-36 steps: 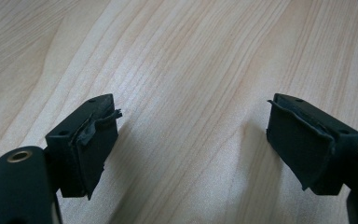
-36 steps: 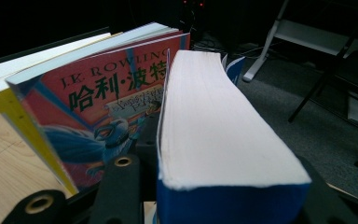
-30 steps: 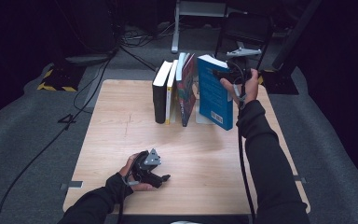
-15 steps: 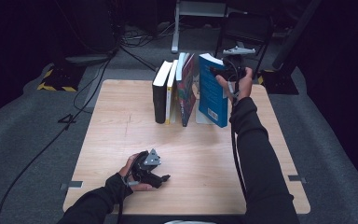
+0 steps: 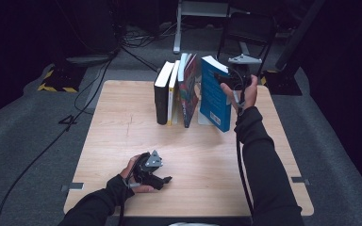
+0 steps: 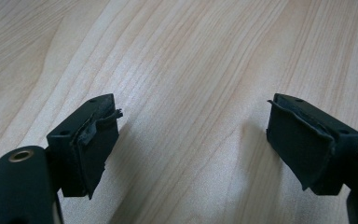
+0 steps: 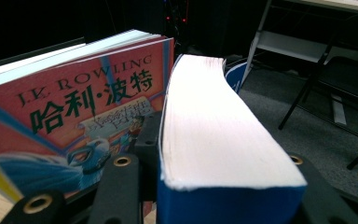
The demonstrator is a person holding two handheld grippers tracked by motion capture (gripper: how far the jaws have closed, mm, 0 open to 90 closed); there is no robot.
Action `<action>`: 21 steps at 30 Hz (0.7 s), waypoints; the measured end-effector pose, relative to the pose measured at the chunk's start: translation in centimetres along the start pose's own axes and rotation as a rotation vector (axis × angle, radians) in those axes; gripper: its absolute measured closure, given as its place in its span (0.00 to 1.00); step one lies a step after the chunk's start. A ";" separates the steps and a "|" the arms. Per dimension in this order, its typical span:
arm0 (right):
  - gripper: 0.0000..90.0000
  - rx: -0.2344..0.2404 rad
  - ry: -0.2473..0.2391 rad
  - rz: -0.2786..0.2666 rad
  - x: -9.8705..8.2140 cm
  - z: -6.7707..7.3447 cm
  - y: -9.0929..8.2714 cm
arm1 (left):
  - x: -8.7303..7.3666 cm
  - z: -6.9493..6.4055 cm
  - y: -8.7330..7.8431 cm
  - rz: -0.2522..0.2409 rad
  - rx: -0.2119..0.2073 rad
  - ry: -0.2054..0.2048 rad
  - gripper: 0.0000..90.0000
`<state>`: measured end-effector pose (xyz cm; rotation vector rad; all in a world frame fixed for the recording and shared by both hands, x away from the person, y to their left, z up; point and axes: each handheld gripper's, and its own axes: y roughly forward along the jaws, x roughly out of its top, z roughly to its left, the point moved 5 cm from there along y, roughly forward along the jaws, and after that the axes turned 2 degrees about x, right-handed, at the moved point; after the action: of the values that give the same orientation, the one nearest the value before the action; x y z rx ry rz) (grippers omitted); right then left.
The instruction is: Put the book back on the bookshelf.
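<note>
right gripper (image 5: 226, 81) clamped on thick blue-covered paperback book (image 5: 214, 94), at 1 o'clock on pale wooden counter (image 5: 122, 136); pads hidden behind its pages. left gripper (image 6: 193, 140) at 7 o'clock, jaws apart, gripping nothing.

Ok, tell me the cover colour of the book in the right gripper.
Blue; the book shows best in the high view.

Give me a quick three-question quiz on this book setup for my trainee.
1. Which book do the right tongs clamp?
2. True or false: the left tongs hold a book.
3. How many books stand on the wooden table?

Key:
1. The blue book, at the row's right end, gripped across its page block.
2. False; they rest open on bare wood.
3. It looks like five, counting the red Harry Potter book.
</note>
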<state>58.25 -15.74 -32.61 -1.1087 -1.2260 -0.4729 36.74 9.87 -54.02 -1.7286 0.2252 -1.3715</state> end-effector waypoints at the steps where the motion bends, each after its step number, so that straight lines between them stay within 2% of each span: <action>1: 0.66 0.001 -0.005 -0.002 -0.2 0.1 -0.2 | 0.0 0.0 0.0 -0.001 -0.001 -0.001 0.19; 10: 0.65 0.015 -0.007 -0.016 -2.3 0.1 -2.4 | 0.1 0.0 0.1 0.000 0.001 0.000 0.18; 21: 0.65 0.030 0.002 -0.024 -4.2 -0.1 -4.2 | 0.1 0.0 0.2 0.001 0.000 0.001 0.18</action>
<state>53.57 -18.74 -34.68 -1.0691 -1.2422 -0.4727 36.86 9.71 -54.04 -1.7277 0.2259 -1.3718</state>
